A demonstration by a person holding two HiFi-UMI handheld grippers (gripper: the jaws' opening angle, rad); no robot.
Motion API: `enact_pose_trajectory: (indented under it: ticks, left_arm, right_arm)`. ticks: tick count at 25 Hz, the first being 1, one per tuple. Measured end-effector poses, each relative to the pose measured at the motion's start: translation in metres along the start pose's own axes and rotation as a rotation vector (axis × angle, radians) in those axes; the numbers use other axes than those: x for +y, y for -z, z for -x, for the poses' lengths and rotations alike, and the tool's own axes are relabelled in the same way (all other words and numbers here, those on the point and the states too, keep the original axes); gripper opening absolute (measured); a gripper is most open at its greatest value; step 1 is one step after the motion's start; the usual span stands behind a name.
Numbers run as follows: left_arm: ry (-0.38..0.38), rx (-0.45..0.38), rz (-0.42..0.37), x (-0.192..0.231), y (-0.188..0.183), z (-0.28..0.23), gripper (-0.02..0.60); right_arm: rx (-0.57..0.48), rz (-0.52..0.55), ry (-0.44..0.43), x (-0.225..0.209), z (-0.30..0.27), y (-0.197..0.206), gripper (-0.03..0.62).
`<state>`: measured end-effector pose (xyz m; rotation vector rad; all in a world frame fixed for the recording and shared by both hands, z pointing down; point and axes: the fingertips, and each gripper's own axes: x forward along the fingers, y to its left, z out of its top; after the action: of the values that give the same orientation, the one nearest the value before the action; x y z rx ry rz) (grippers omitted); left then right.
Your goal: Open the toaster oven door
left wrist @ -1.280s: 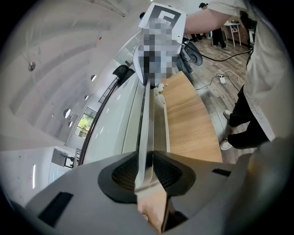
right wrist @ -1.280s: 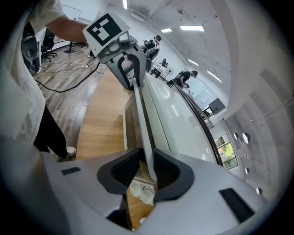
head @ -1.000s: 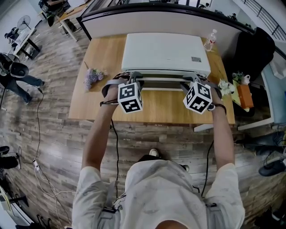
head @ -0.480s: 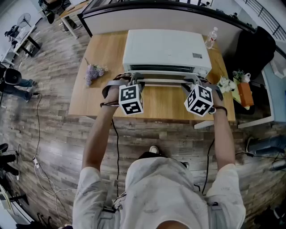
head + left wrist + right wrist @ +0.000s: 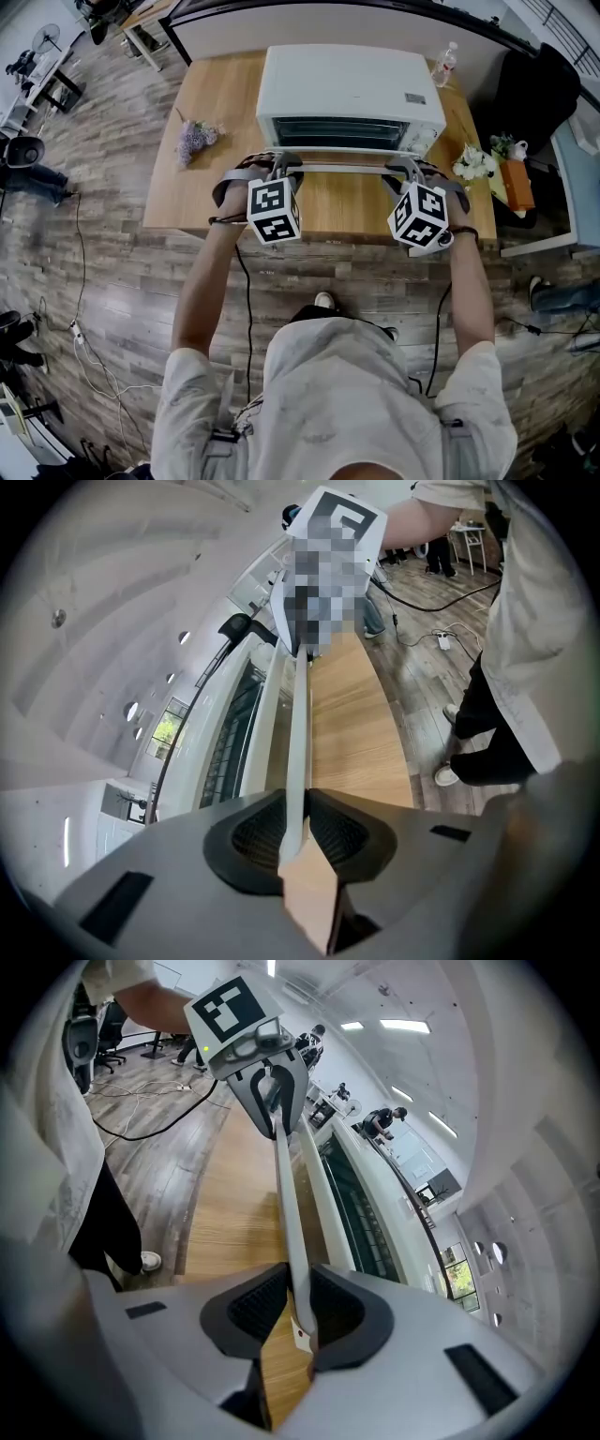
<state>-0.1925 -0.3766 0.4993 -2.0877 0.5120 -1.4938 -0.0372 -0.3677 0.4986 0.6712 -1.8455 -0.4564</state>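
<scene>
A white toaster oven (image 5: 352, 89) stands at the back of a wooden table (image 5: 187, 202). Its door is swung part way out, and the dark opening with a rack (image 5: 342, 133) shows behind it. The long pale door handle (image 5: 342, 169) runs left to right in front. My left gripper (image 5: 281, 167) grips its left end and my right gripper (image 5: 405, 169) its right end. In the left gripper view the handle (image 5: 300, 724) runs between the left gripper's (image 5: 298, 822) pads. The right gripper (image 5: 298, 1302) clamps the same handle (image 5: 286, 1204). Both pairs of jaws are still closing on it.
A bunch of lavender flowers (image 5: 197, 139) lies on the table's left. A water bottle (image 5: 444, 64) stands at the back right corner, white flowers (image 5: 473, 164) near the right edge. An orange box (image 5: 514, 183) and a black chair (image 5: 539, 94) are beyond it.
The door has swung further out and down, so the oven's dark opening now shows. Both grippers moved slightly toward me with the handle.
</scene>
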Motion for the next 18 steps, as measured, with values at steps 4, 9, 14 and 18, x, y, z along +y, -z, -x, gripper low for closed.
enact_pose_trajectory:
  ticks: [4, 9, 14, 18]
  left_arm:
    - [0.003, 0.001, 0.002, -0.013, 0.000, 0.003, 0.084]
    - [0.013, -0.014, 0.019, -0.030, -0.001, 0.004, 0.080]
    - [0.026, -0.009, 0.015, -0.050, 0.001, 0.004, 0.078]
    - [0.042, -0.015, 0.032, -0.065, 0.003, 0.005, 0.077]
  right_arm:
    - [0.013, 0.011, -0.002, 0.014, 0.003, 0.001, 0.094]
    - [0.023, 0.015, -0.004, 0.031, 0.005, 0.006, 0.091]
    - [0.033, 0.002, -0.008, 0.051, 0.005, 0.010, 0.089]
    - [0.035, -0.022, -0.004, 0.064, 0.005, 0.012, 0.091]
